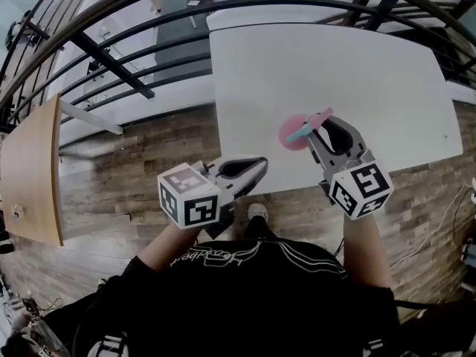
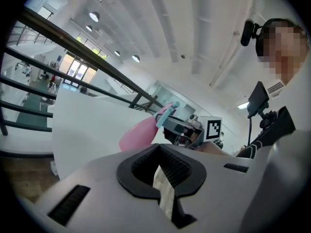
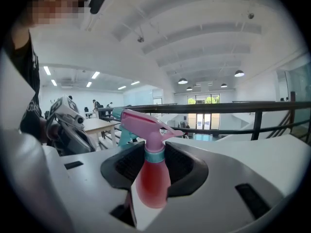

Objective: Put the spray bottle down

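Note:
A pink spray bottle (image 1: 295,134) with a teal collar and trigger is held tilted over the near part of the white table (image 1: 312,65). My right gripper (image 1: 326,127) is shut on it just below the collar. In the right gripper view the bottle (image 3: 152,178) stands between the black pads (image 3: 187,165). From the left gripper view the bottle (image 2: 140,133) shows against the tabletop; I cannot tell if its base touches. My left gripper (image 1: 258,163) hovers at the table's front edge, shut with nothing in it (image 2: 161,165).
Dark metal railings (image 1: 111,62) run behind and left of the table. Wood-plank floor (image 1: 119,169) lies below, with a wooden tabletop (image 1: 33,169) at the far left. The person's shoe (image 1: 257,212) is under the table's front edge.

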`<action>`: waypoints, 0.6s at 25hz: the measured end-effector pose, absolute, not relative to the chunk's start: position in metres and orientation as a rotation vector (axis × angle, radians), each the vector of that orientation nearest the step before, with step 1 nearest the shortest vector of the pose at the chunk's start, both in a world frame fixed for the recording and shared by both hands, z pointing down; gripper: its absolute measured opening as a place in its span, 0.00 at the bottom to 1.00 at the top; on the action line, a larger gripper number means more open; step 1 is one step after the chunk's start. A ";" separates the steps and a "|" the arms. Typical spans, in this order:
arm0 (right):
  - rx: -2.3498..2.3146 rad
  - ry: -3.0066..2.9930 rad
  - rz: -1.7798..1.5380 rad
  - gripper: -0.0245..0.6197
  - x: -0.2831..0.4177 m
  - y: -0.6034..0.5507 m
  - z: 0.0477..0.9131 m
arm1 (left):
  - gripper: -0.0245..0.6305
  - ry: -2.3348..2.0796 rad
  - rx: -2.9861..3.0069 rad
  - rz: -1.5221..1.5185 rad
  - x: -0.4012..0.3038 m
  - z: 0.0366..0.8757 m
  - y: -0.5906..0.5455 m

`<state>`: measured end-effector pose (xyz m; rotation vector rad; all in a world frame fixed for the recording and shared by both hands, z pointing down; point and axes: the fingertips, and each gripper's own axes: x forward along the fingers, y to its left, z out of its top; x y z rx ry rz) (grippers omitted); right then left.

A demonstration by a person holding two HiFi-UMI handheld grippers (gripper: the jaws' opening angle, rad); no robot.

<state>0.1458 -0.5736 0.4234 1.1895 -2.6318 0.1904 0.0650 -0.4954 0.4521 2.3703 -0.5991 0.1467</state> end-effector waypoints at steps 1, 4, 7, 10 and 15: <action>1.194 -2.613 0.159 0.24 0.145 -0.578 0.428 | 0.05 -0.601 2.363 0.149 0.064 0.455 -0.496; 1.211 -2.580 0.127 0.24 0.145 -0.592 0.445 | 0.05 -0.610 2.343 0.159 0.062 0.462 -0.500; 1.230 -2.546 0.138 0.24 0.144 -0.606 0.466 | 0.05 -0.610 2.332 0.179 0.060 0.470 -0.503; 1.233 -2.521 0.139 0.24 0.142 -0.616 0.482 | 0.05 -0.612 2.322 0.191 0.058 0.478 -0.506; 1.239 -2.519 0.132 0.24 0.141 -0.626 0.493 | 0.05 -0.624 2.313 0.195 0.055 0.482 -0.513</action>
